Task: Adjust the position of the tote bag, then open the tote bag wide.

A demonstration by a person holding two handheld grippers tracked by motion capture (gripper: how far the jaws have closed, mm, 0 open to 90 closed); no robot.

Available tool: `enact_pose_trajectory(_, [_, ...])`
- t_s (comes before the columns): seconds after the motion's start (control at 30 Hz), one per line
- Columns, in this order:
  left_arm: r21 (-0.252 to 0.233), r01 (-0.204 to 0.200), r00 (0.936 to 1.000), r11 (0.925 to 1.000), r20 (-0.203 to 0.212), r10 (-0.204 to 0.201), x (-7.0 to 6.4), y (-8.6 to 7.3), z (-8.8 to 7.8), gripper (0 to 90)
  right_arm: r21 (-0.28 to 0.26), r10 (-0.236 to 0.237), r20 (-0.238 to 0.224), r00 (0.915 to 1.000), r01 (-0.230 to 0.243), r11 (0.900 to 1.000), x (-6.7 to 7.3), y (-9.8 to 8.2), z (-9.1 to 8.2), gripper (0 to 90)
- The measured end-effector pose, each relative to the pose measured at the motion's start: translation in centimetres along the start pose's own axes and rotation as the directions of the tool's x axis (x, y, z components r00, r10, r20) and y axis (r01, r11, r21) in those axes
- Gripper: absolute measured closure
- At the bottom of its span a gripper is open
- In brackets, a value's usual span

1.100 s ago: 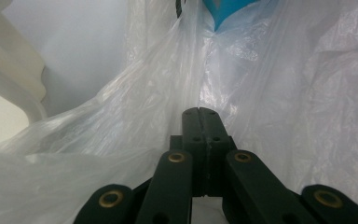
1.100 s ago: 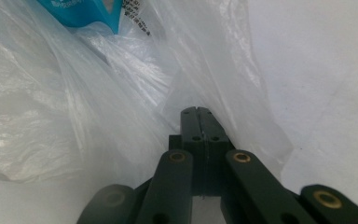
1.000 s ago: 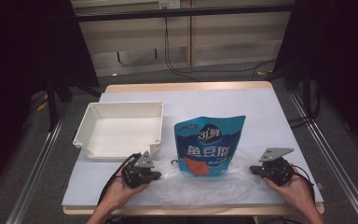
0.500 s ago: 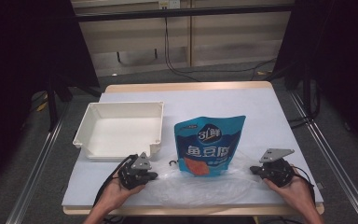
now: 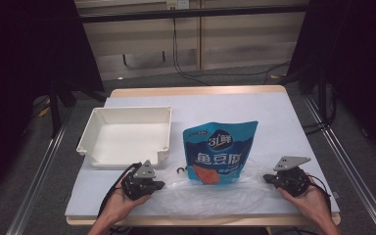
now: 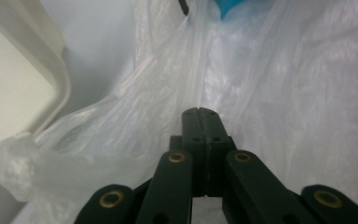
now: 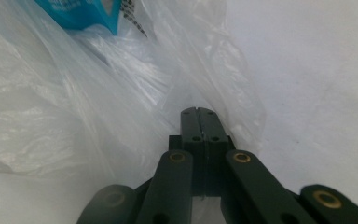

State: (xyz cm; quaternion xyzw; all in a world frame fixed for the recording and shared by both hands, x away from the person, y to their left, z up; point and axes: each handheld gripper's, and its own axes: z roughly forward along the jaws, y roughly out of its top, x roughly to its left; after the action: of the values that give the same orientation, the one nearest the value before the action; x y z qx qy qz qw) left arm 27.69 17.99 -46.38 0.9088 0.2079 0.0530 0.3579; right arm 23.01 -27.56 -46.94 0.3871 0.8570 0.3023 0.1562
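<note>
Bag (image 5: 215,196): clear plastic, flat at the table's near edge between both grippers; its outline is hard to trace.
Pouch (image 5: 220,152): blue, lower end under the film.
Left gripper (image 6: 199,112): jaws together; film between them cannot be told.
Right gripper (image 7: 198,112): jaws together at the bag's edge.
Tray (image 5: 90,134): white, empty, far left.

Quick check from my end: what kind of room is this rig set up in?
Likely a lab or recording bay, not a home: a lone light-topped wooden table, black curtains on both sides, metal floor rails alongside, and loose cables against the panelled back wall.
</note>
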Motion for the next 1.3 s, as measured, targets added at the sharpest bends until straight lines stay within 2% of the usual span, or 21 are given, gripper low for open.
enact_pose_trajectory(0.07, [-0.037, 0.013, 0.9999, 0.9992, 0.001, -0.013, 0.0, 0.3, -0.3, 89.6, -0.043, 0.03, -0.05, 0.9983, -0.032, 0.999, -0.1, 0.0, -0.3, 90.0])
enact_pose_trajectory(0.1, [-0.051, 0.025, 0.9997, 0.9984, 0.007, -0.024, -0.1, 0.4, -0.4, 86.3, -0.053, 0.035, -0.055, 0.9979, -0.038, 0.998, -0.2, 0.1, -0.4, 90.0])
enact_pose_trajectory(0.23, [-0.108, 0.038, 0.9982, 0.9934, 0.051, -0.033, -0.5, 0.9, -0.8, 86.7, -0.108, 0.035, -0.082, 0.996, -0.044, 0.993, 0.0, 0.5, -0.5, 90.0])
enact_pose_trajectory(0.33, [-0.117, 0.033, 0.9986, 0.9926, 0.044, -0.028, -1.0, 1.3, -1.1, 83.1, -0.143, 0.041, -0.101, 0.994, -0.056, 0.988, 0.2, 0.7, -0.8, 86.9])
enact_pose_trajectory(0.4, [-0.124, 0.024, 0.999, 0.9919, 0.04, -0.02, -1.6, 1.6, -1.2, 80.4, -0.156, 0.037, -0.08, 0.9961, -0.049, 0.987, 0.4, 1.0, -1.2, 85.1])
enact_pose_trajectory(0.47, [-0.151, 0.029, 0.9977, 0.9881, 0.065, -0.019, -2.0, 1.9, -1.0, 79.5, -0.179, 0.046, -0.088, 0.995, -0.062, 0.982, 0.5, 1.0, -1.4, 83.6])
enact_pose_trajectory(0.53, [-0.144, 0.01, 0.9979, 0.9896, 0.065, 0.0, -2.3, 2.2, -0.9, 77.1, -0.196, 0.048, -0.095, 0.9944, -0.066, 0.978, 0.7, 1.2, -1.6, 81.2])
enact_pose_trajectory(0.6, [-0.162, 0.019, 0.9963, 0.9866, 0.086, -0.005, -2.5, 2.6, -0.7, 75.8, -0.217, 0.044, -0.107, 0.9933, -0.066, 0.974, 1.2, 1.6, -2.0, 78.9])
enact_pose_trajectory(0.7, [-0.177, 0.019, 0.9942, 0.984, 0.108, 0.0, -2.8, 3.0, -0.7, 74.8, -0.236, 0.045, -0.093, 0.9946, -0.066, 0.969, 1.8, 2.1, -2.3, 71.5])
enact_pose_trajectory(0.73, [-0.184, 0.032, 0.9936, 0.9824, 0.113, -0.012, -2.9, 3.2, -0.6, 74.2, -0.238, 0.039, -0.092, 0.995, -0.06, 0.969, 2.0, 2.4, -2.4, 70.4])
enact_pose_trajectory(0.8, [-0.185, 0.031, 0.9923, 0.9822, 0.123, -0.008, -2.8, 3.5, -0.6, 73.0, -0.249, 0.042, -0.103, 0.9938, -0.067, 0.966, 2.2, 2.8, -2.6, 70.1])
enact_pose_trajectory(0.83, [-0.197, 0.04, 0.9912, 0.9796, 0.132, -0.014, -2.8, 3.6, -0.5, 73.0, -0.255, 0.047, -0.114, 0.9924, -0.075, 0.964, 2.3, 2.9, -2.7, 70.6])
enact_pose_trajectory(0.87, [-0.199, 0.045, 0.9908, 0.979, 0.134, -0.019, -2.7, 3.8, -0.4, 73.2, -0.255, 0.051, -0.13, 0.9901, -0.083, 0.963, 2.5, 3.1, -2.6, 71.7])
enact_pose_trajectory(0.93, [-0.201, 0.052, 0.9891, 0.9783, 0.146, -0.023, -2.7, 4.2, 0.1, 75.7, -0.244, 0.046, -0.136, 0.9897, -0.078, 0.966, 3.2, 3.4, -2.4, 74.5])
enact_pose_trajectory(1.0, [-0.186, 0.046, 0.9874, 0.9815, 0.158, -0.016, -2.7, 4.5, 0.8, 80.3, -0.242, 0.044, -0.143, 0.9888, -0.078, 0.967, 3.8, 3.5, -2.2, 75.5])
enact_pose_trajectory(1.1, [-0.155, 0.031, 0.9886, 0.9875, 0.15, -0.008, -3.3, 4.8, 1.7, 83.6, -0.232, 0.033, -0.156, 0.9873, -0.069, 0.97, 5.1, 3.7, -1.7, 78.0])
enact_pose_trajectory(1.2, [-0.14, 0.026, 0.9897, 0.9898, 0.143, -0.006, -3.7, 5.1, 2.7, 84.3, -0.209, 0.021, -0.152, 0.9882, -0.053, 0.976, 5.8, 3.8, -1.0, 82.7])
enact_pose_trajectory(1.3, [-0.099, 0.021, 0.9906, 0.9948, 0.137, -0.008, -3.7, 5.1, 3.6, 84.2, -0.177, 0.017, -0.138, 0.9903, -0.041, 0.983, 6.0, 3.7, -0.2, 86.5])
